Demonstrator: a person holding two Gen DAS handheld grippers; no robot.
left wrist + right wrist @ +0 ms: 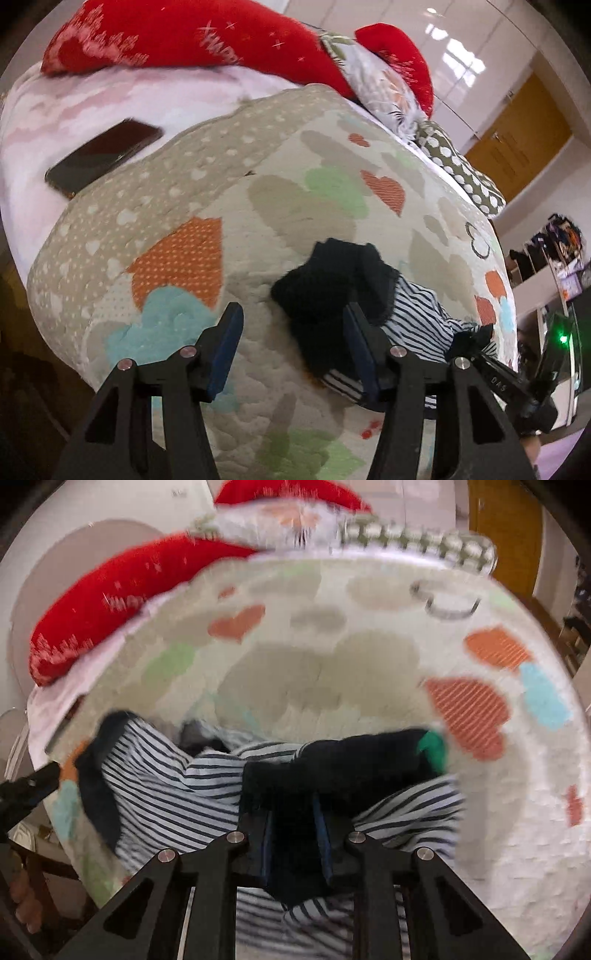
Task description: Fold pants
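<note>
Right claw (295,840) closest to lens: fingers drawn in tight, pinching a dark navy band of the pants (177,790), with navy cloth bunched between the blue pads and hanging below them. Right view is motion-blurred, so detail is soft.

Pants: navy-and-white stripes with navy trim, crumpled in a heap on the quilt (369,664) near the bed's near edge. A green tag (432,747) shows at the end of the navy band, right of the claw. Striped cloth spreads left and right of the fingers; another navy strip runs down the heap's left side.

Left claw (291,334): fingers spread wide, nothing between the pads. It is above the quilt at the heap's left side; the right finger sits at a navy fold, but I can't tell if it touches. In the left view, pants (417,314) lie toward the bed's right edge, and the right claw (476,341) bites into them from the right.

Quilt has a heart pattern in orange, green, blue and taupe. Phone (103,157), dark, lies flat on the white sheet just past the quilt's far-left edge. Two red pillows (192,37) and a polka-dot pillow (465,173) line the bed's far edge.
</note>
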